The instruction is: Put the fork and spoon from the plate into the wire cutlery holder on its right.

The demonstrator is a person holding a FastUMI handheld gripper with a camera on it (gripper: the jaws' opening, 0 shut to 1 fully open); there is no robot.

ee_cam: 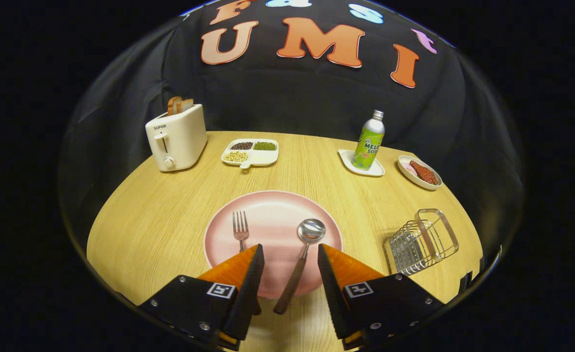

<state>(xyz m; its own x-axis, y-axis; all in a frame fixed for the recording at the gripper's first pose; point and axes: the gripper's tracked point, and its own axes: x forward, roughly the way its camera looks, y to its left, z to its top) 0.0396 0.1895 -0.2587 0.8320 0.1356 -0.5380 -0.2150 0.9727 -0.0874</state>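
Gripper view: the spoon (300, 261) lies on the pink plate (272, 220), its handle running back between the fingers (251, 278), which stand apart and grip nothing. The fork (240, 229) lies just ahead of the left finger. The wire cutlery holder (423, 241) sits on the surface (160, 220) right of the plate.

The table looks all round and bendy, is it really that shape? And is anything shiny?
In the gripper view the fisheye lens bends the table edges, so its true shape cannot be told; the spoon bowl shows bright glare; the open gripper straddles its handle; everything looks sharp.
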